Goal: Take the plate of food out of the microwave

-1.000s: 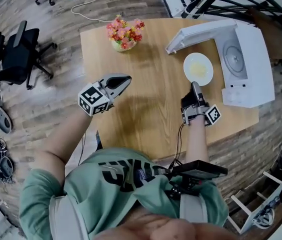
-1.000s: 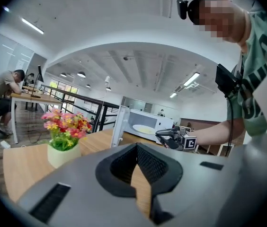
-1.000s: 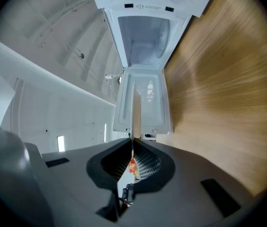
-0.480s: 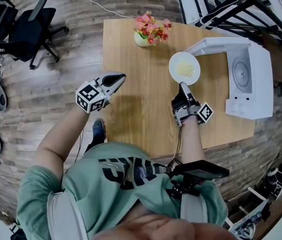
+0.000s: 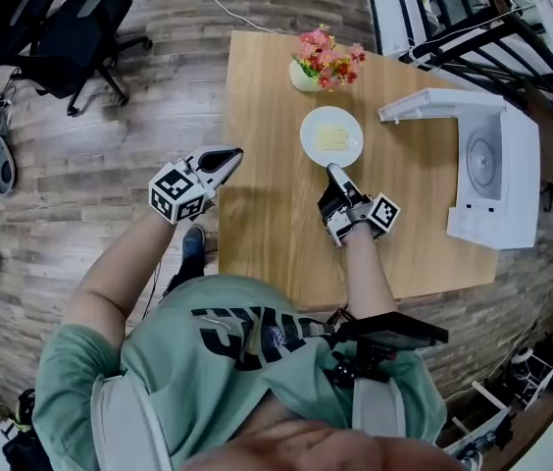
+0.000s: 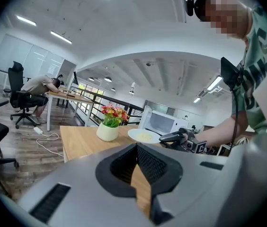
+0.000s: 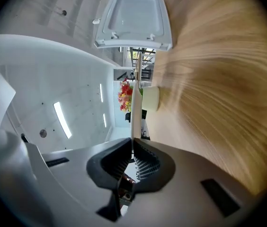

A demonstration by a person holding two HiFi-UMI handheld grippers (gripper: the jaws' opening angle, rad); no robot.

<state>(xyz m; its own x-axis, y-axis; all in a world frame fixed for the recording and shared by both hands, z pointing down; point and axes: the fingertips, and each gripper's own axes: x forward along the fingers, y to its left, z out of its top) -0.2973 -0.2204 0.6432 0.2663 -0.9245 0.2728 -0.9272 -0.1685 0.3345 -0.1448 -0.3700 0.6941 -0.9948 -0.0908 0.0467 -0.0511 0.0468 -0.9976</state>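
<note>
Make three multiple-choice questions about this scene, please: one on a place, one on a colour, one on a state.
1. Where is the plate?
A. on the floor
B. in the right gripper, over the table
C. on a chair

2. What colour is the plate?
A. blue
B. black
C. white

3. How is the microwave door?
A. open
B. shut
C. taken off

Answers:
1 B: the right gripper's jaws pinch the plate's rim, and wood shows under it.
2 C: the plate is white, with pale yellow food on it.
3 A: the door stands swung out and the turntable inside shows.
</note>
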